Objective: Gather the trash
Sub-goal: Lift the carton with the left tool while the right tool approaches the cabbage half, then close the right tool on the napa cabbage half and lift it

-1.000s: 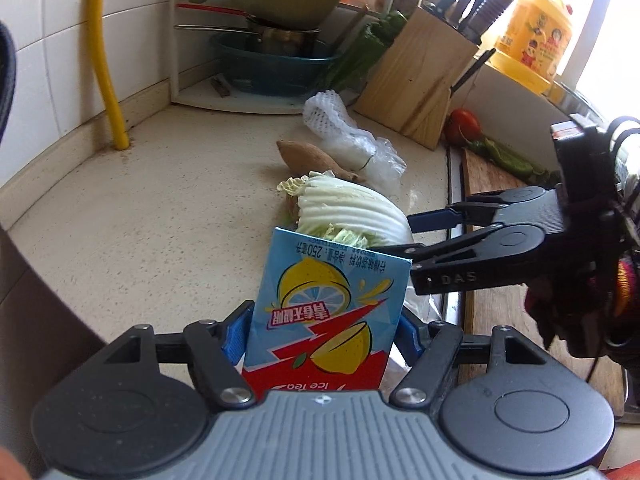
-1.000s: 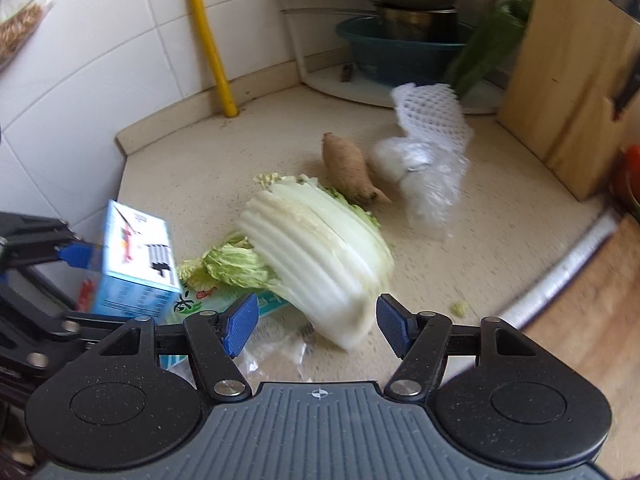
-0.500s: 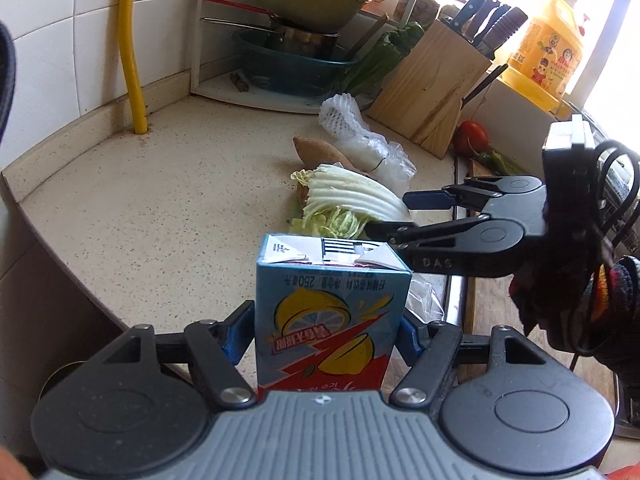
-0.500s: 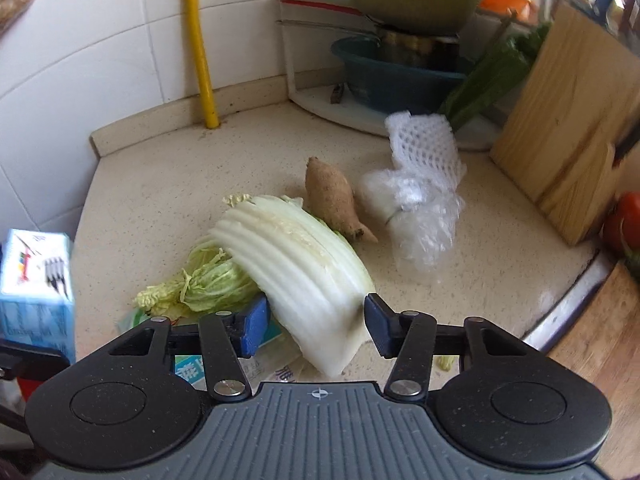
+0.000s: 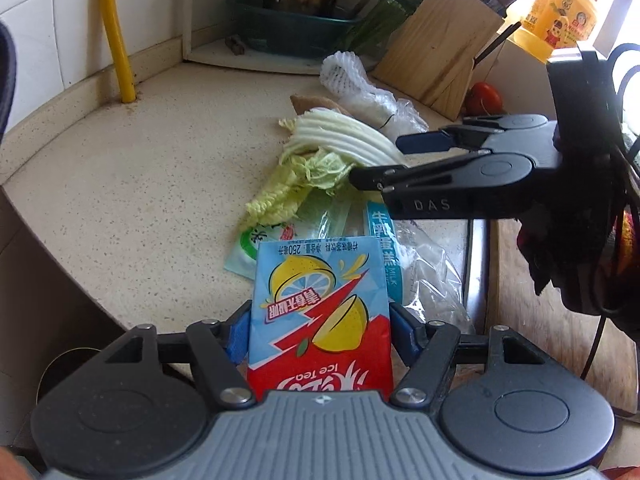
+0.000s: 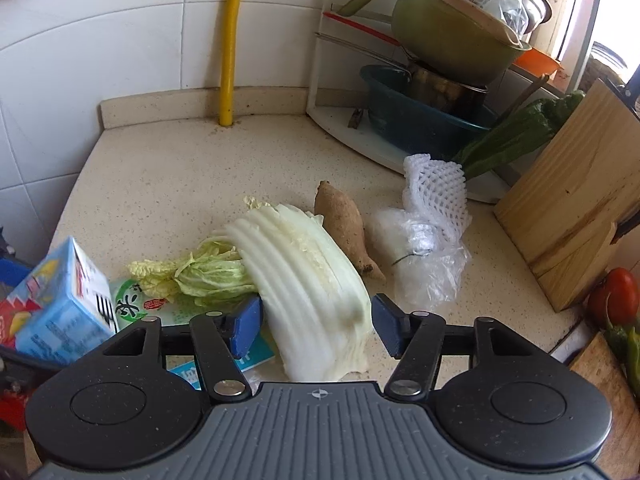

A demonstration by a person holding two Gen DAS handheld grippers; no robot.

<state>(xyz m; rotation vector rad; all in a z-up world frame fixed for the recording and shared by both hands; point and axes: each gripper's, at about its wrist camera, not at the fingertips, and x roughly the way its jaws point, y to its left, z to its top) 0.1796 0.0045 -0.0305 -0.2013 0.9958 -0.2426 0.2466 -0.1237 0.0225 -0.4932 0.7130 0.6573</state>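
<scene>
My left gripper is shut on a blue and red ice tea carton, held above the counter's front edge; the carton also shows in the right wrist view. My right gripper is open and empty, its jaws either side of the cabbage piece; it also shows in the left wrist view. Plastic wrappers lie under the cabbage leaves. A clear plastic bag with white foam net lies beyond a sweet potato.
A wooden knife block stands at the right, a dish rack with pots and a blue basin at the back. A yellow pipe runs up the tiled wall. A tomato and a wooden board are right.
My left gripper tilted the carton and came in nearer the wrappers. My right gripper moved forward over the cabbage, and its jaws opened a little wider.
</scene>
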